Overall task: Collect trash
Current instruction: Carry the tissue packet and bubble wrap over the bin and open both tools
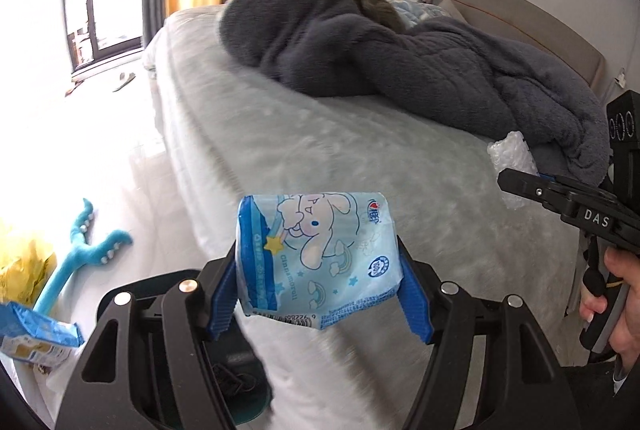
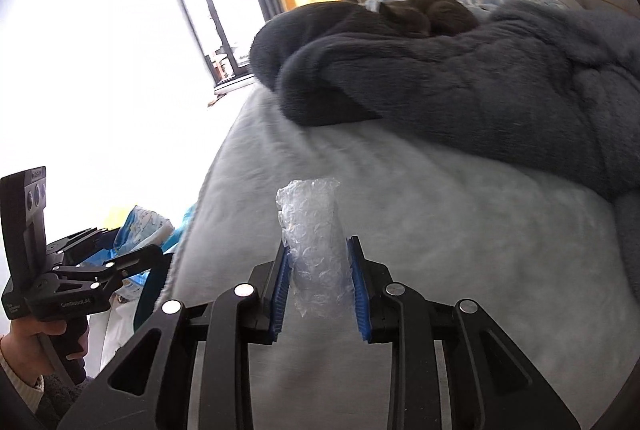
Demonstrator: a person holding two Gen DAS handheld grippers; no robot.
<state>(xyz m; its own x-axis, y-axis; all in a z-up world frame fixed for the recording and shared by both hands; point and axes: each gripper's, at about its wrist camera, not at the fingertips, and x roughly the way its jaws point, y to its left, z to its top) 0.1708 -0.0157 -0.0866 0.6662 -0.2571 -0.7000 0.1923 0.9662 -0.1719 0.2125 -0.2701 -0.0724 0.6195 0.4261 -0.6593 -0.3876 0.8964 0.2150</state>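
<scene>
Left tongs [image 1: 320,282] pinch a blue cartoon-printed wrapper [image 1: 316,258] across its width, the packet held up over the edge of the bed [image 1: 360,157], its long axis running roughly along the fingers and pointing away from the camera, print upside down. Right tongs [image 2: 320,286] clamp a roll of bubble wrap [image 2: 310,242] near its lower end; the roll stands upright between the blue pads [image 2: 280,290], long axis forward along the fingers, above the pale bedspread. Both pieces of trash are thus already in hand, clear of the bed. Beyond them a dark grey blanket [image 1: 420,69] is heaped on the bed, with a cat [image 2: 428,11] curled on top. Down on the floor to the left lie another blue packet [image 1: 36,334], a teal plush toy [image 1: 80,258] and something yellow [image 1: 20,270]; no bin can be made out. The next move is probably a carry to the left, where the left hand is the nearer.
</scene>
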